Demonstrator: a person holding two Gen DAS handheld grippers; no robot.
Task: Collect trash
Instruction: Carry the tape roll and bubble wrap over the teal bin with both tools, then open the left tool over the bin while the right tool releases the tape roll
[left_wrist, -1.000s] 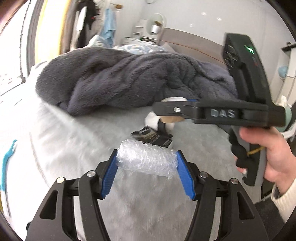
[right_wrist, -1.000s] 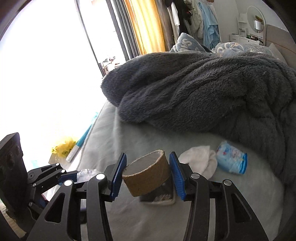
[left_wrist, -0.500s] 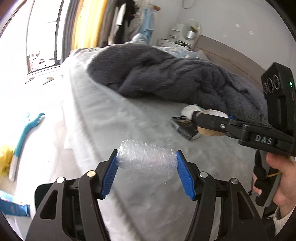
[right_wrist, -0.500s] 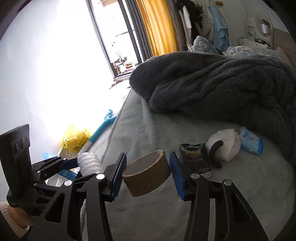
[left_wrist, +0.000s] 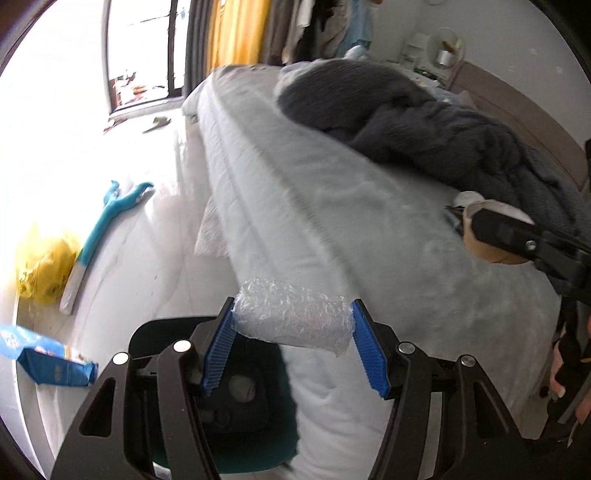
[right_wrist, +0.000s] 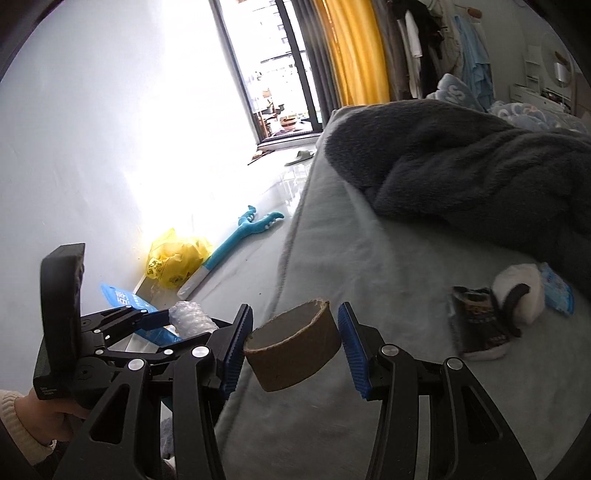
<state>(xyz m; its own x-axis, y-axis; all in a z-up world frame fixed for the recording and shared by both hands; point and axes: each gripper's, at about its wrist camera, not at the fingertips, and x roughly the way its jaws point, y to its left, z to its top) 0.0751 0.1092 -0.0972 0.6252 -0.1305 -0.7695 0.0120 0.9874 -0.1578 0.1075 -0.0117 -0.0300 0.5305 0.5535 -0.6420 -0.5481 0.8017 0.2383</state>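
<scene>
My left gripper (left_wrist: 293, 341) is shut on a roll of clear bubble wrap (left_wrist: 291, 317) and holds it off the left edge of the bed, above a dark teal bin (left_wrist: 236, 402) on the floor. My right gripper (right_wrist: 295, 347) is shut on a brown cardboard tube (right_wrist: 295, 345) above the grey bed sheet (right_wrist: 388, 266). The right gripper shows at the right of the left wrist view (left_wrist: 517, 240). The left gripper with the bubble wrap (right_wrist: 192, 317) shows at the left of the right wrist view. A black wrapper (right_wrist: 480, 328), a white wad (right_wrist: 521, 291) and a blue tissue pack (right_wrist: 557, 288) lie on the bed.
A dark grey fleece blanket (left_wrist: 424, 122) is heaped on the far side of the bed. On the floor by the wall lie a yellow plastic bag (left_wrist: 44, 266), a teal long-handled brush (left_wrist: 99, 236) and a blue packet (left_wrist: 48, 365). A window and yellow curtain (right_wrist: 354, 55) stand beyond.
Both grippers have swung left, from over the bed toward its left edge. The left gripper now hangs over the floor and the bin; both keep their loads.
</scene>
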